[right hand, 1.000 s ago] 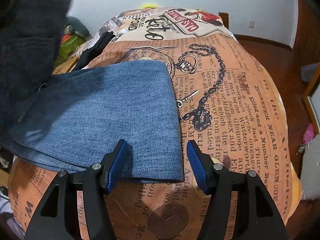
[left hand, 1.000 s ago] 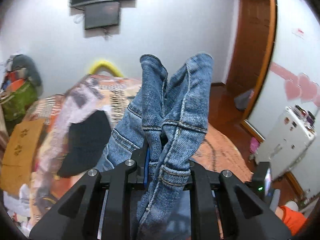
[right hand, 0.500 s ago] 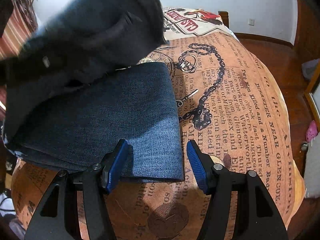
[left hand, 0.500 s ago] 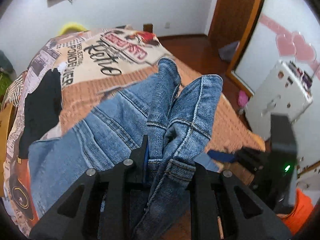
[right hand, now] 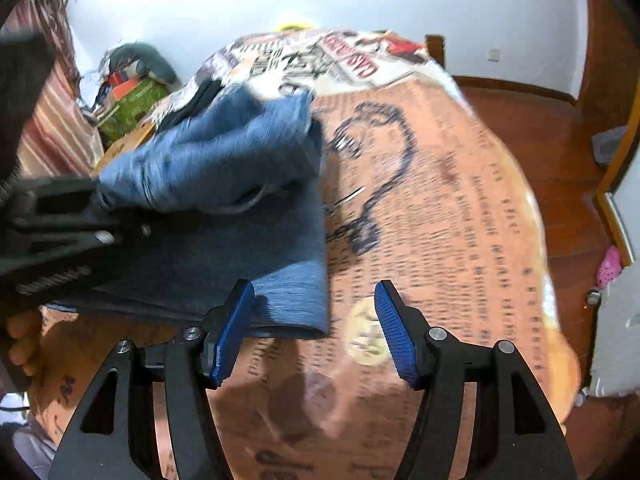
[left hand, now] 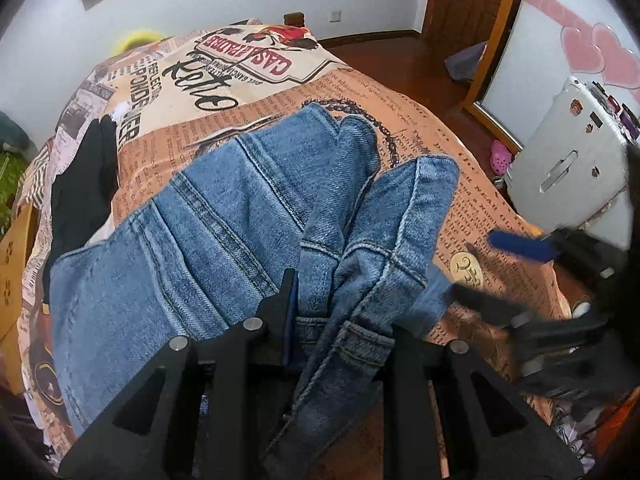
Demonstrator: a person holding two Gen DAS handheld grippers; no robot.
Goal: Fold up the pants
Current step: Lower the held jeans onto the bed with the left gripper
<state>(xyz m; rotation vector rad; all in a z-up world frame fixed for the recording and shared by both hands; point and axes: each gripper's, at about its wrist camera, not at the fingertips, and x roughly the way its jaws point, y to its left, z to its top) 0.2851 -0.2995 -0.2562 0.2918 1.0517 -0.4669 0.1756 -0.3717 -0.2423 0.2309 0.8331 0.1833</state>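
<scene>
Down on the bedspread, left tool pinches the jeans — right tool spread, empty.

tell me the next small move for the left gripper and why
Probably finish opening the left gripper and draw it back. The jeans now lie doubled on the bed, and the bunched waistband is between its jaws, which have just been opening. The right gripper stands open beside the folded edge, holding nothing, so it could then smooth or take the next fold.
</scene>
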